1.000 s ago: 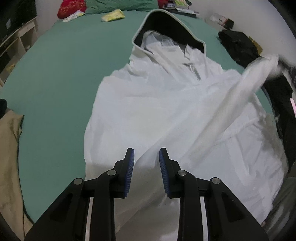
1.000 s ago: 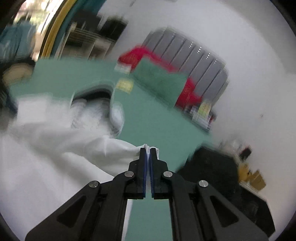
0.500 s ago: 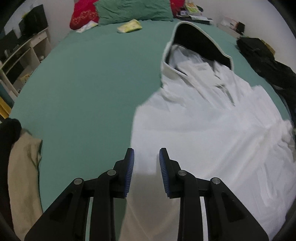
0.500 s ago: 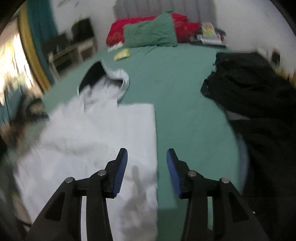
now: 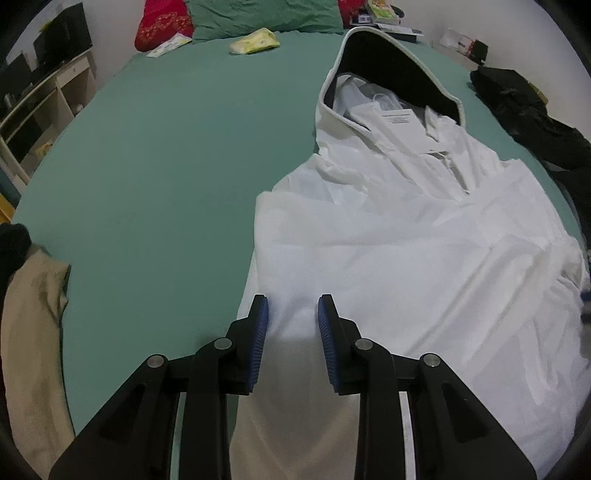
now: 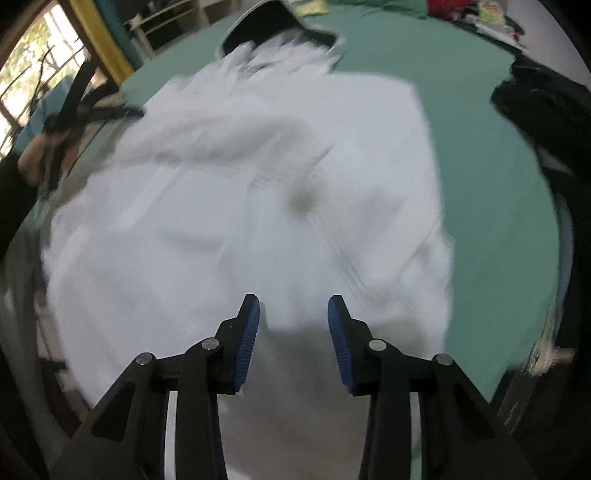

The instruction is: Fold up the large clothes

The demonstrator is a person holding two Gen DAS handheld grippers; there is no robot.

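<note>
A large white hooded jacket [image 5: 406, 236] lies flat on the green bed [image 5: 166, 166], its dark-lined hood [image 5: 388, 66] pointing to the far end. Both sleeves are folded in over the body. My left gripper [image 5: 291, 314] is open and empty just above the jacket's lower left edge. The right wrist view is blurred; it shows the jacket [image 6: 240, 192] from the other side, with my right gripper [image 6: 293, 317] open and empty above its lower part. The left gripper shows there at the far left [image 6: 77, 110].
A beige garment [image 5: 29, 332] lies at the bed's left edge. Black clothes [image 5: 524, 107] are heaped at the right edge, also in the right wrist view [image 6: 546, 110]. Red and green pillows [image 5: 236, 18] and a yellow packet [image 5: 255, 40] lie at the head. Shelves [image 5: 40, 96] stand left.
My right gripper let go of the white sleeve it carried across the jacket and opened, then moved down over the jacket's lower part. My left gripper shifted toward the jacket's left edge.
</note>
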